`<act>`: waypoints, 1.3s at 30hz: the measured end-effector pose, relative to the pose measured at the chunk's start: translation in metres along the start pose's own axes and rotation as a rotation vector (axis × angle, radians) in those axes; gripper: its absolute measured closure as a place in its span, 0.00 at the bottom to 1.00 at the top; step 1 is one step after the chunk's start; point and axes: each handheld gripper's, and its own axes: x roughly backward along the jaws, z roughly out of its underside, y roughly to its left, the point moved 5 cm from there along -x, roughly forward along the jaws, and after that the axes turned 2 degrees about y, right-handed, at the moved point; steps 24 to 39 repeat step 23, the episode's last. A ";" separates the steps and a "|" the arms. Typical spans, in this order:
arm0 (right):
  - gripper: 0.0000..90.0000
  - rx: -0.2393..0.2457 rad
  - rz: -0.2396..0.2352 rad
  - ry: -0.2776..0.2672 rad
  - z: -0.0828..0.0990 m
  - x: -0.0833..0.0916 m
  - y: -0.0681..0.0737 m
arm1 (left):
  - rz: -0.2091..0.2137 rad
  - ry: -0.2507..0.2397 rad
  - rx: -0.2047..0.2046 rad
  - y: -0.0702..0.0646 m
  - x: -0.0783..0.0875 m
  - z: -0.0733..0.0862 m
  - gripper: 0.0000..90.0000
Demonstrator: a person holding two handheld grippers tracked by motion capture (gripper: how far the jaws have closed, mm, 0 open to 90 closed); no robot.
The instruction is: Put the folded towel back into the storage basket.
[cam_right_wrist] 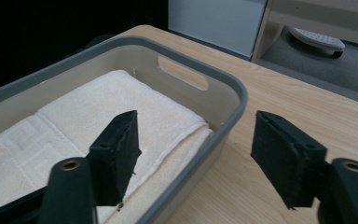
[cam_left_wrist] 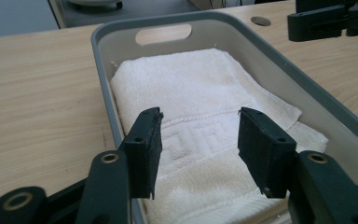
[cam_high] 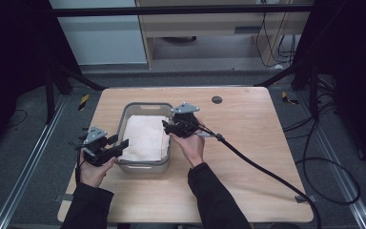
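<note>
Looked for words, numbers, labels and signs, but found none to read. Saw just a woven key-shaped line pattern, not letters, on the white towel (cam_left_wrist: 200,140) in the grey tub (cam_left_wrist: 103,70).

Two dark long sleeves (cam_high: 88,205) reaching to the wrists. Left claw (cam_left_wrist: 199,140): matte black, two blocky flat-faced jaws with rough foam-like pads (cam_left_wrist: 145,151), small screw heads in their sides, brass-ringed pivot holes (cam_left_wrist: 109,157) lower down on the arms. Right claw (cam_right_wrist: 196,161): same black build, same brass rings (cam_right_wrist: 70,164), square pads slightly frayed at the edges. Grey three-cornered plate (cam_high: 95,134) atop each. Thick black cable (cam_high: 262,169) trailing from the right one, with a pale collar near its start
</note>
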 end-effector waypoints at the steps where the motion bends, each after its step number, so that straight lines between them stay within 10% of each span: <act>1: 0.32 -0.001 -0.004 -0.003 0.000 0.004 -0.003 | 0.004 -0.006 -0.004 -0.002 0.000 0.000 0.50; 22: 0.17 -0.024 -0.052 -0.035 0.050 0.093 -0.062 | 0.008 -0.033 -0.066 -0.018 0.006 0.014 0.37; 39: 0.17 -0.024 -0.052 -0.035 0.050 0.093 -0.062 | 0.008 -0.033 -0.066 -0.018 0.006 0.014 0.37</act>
